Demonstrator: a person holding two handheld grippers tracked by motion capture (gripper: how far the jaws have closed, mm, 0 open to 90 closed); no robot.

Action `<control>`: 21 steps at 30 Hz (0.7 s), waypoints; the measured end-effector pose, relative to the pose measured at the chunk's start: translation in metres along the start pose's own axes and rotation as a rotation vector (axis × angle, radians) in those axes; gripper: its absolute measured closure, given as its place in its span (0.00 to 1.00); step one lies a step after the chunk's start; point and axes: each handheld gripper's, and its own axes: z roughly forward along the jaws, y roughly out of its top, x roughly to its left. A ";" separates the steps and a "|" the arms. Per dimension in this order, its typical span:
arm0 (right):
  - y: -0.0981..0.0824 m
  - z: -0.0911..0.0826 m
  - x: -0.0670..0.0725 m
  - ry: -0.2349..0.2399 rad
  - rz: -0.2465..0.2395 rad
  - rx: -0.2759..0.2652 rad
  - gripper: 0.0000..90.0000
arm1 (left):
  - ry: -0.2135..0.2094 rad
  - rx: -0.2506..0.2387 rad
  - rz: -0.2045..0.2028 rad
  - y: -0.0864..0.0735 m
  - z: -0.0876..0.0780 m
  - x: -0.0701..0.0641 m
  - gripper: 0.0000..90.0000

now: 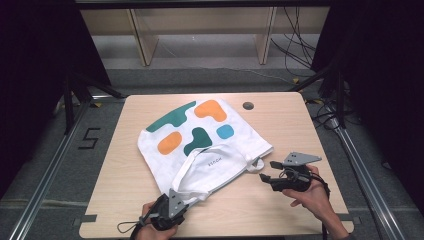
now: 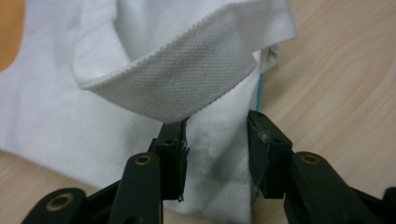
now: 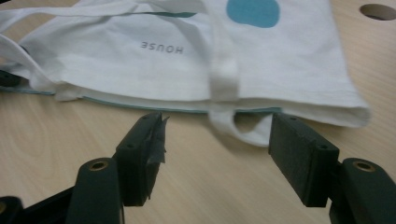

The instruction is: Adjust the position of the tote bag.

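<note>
Closing in from the near edge, the left gripper [image 2: 215, 154] has bag corner fabric between unclamped jaws, the right gripper's [image 3: 217, 158] jaws gape before the loop handle [image 3: 238, 128], so the white tote bag [image 1: 200, 150] lies ungrasped mid-surface [image 1: 280, 115].

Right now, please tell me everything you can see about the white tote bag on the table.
The tote bag is white woven cloth, printed with orange, dark green and blue blobs and small lettering near its mouth. It lies flat and a little crumpled on the wooden table, mouth toward the person. One webbing handle loops over the left gripper, whose open jaws straddle the bag's edge. The right gripper, open, sits just short of the other handle.
</note>
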 end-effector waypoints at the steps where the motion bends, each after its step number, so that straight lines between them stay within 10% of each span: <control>1: -0.001 -0.001 -0.003 -0.032 -0.004 -0.014 0.41 | 0.007 -0.001 -0.025 -0.002 -0.003 0.005 0.67; 11: -0.006 0.013 -0.024 -0.192 -0.026 0.054 0.42 | 0.077 -0.020 -0.133 -0.025 -0.019 0.048 0.74; 14: -0.004 0.025 -0.025 -0.195 -0.071 0.087 0.42 | 0.076 -0.035 -0.110 -0.026 -0.021 0.060 0.89; 16: -0.002 0.033 -0.022 -0.187 -0.087 0.102 0.42 | 0.067 -0.081 -0.198 -0.026 -0.020 0.065 0.94; 18: 0.001 0.039 -0.018 -0.167 -0.109 0.113 0.42 | 0.064 -0.069 -0.158 -0.026 -0.021 0.070 0.95; 21: 0.004 0.048 -0.012 -0.145 -0.133 0.113 0.42 | 0.061 -0.114 -0.259 -0.028 -0.019 0.075 0.95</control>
